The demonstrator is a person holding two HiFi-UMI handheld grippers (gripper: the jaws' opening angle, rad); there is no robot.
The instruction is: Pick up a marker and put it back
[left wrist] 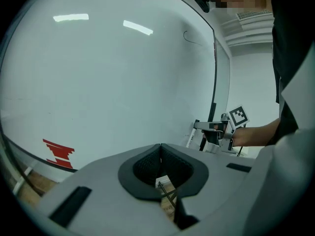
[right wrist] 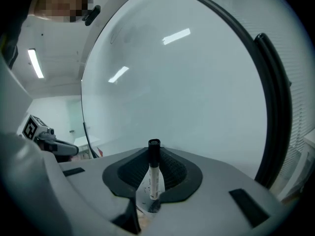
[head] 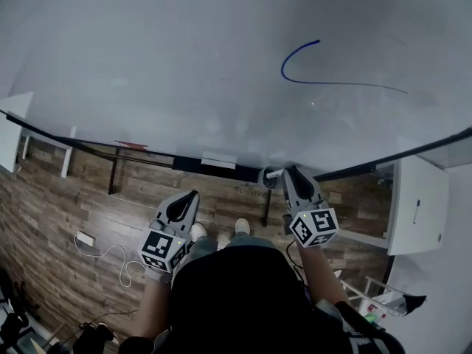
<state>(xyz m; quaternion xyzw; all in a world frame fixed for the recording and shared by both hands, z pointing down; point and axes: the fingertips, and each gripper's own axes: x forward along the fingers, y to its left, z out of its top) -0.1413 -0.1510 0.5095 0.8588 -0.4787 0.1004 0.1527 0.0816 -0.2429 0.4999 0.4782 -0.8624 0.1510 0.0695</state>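
Whiteboard (head: 184, 72) with a blue scrawl (head: 289, 68) ahead, wood floor (head: 66, 220) below, my right claw (right wrist: 153, 168) clamped on a black-capped marker (right wrist: 154, 180) standing upright in its grip, my left claw (left wrist: 160, 160) closed tight on itself

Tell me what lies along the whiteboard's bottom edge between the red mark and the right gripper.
In the head view, a white rectangular block sits on the dark ledge, nearer the right gripper.
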